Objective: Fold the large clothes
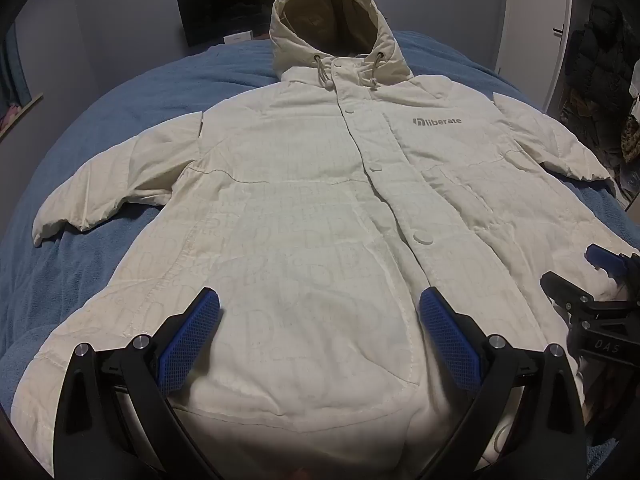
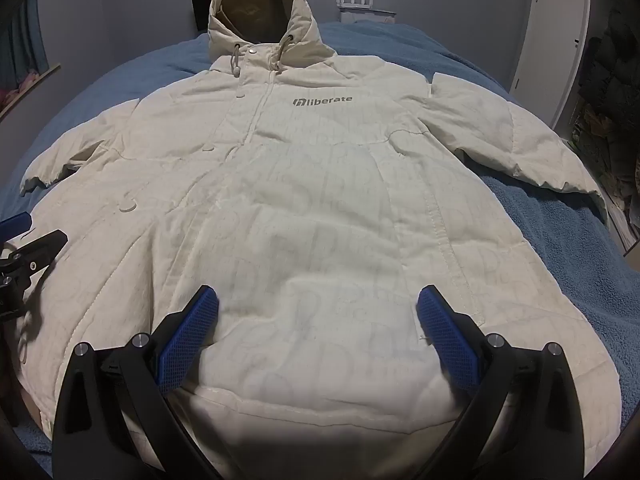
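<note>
The padded white jacket was laid flat, front up, across the blue bed, hood toward the far edge. Both the left hand-held gripper and right hand-held gripper were spread, empty, above the hem. The fabric was judged soft, bulky and light; a sleeve cuff was judged the best grip point.

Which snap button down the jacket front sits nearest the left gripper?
The lowest snap button, just above the left gripper; the other snaps lie farther up toward the hood.
</note>
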`<state>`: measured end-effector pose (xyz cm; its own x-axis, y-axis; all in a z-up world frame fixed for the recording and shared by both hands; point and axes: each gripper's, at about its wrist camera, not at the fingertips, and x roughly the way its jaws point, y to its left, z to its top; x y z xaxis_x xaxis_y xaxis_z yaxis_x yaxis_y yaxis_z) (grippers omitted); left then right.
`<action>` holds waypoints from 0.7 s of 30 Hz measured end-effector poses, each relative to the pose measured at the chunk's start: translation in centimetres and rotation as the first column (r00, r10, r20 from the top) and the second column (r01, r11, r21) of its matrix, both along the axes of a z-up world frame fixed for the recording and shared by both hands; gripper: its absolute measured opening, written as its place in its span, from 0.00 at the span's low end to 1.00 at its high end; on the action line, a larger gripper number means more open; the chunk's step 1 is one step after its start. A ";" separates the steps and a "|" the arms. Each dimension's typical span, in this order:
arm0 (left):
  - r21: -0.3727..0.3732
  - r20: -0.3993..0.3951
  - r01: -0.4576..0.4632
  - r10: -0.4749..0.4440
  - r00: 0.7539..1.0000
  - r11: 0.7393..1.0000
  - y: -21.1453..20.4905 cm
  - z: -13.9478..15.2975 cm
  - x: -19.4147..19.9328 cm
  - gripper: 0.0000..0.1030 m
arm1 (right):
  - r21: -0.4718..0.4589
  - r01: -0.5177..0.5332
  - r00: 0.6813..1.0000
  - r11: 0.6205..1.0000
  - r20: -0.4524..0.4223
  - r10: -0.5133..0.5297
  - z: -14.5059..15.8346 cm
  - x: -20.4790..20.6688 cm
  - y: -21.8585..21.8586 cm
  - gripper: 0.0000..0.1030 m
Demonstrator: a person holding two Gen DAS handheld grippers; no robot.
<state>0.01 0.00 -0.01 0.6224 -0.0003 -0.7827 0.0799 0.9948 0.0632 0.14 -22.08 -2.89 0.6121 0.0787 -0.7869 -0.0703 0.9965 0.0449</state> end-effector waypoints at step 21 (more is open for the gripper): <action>-0.005 -0.006 0.000 0.000 1.000 1.000 0.0 0.0 0.0 0.94 | 0.001 -0.002 1.000 1.000 -0.003 0.002 -0.1 0.2 0.0 0.94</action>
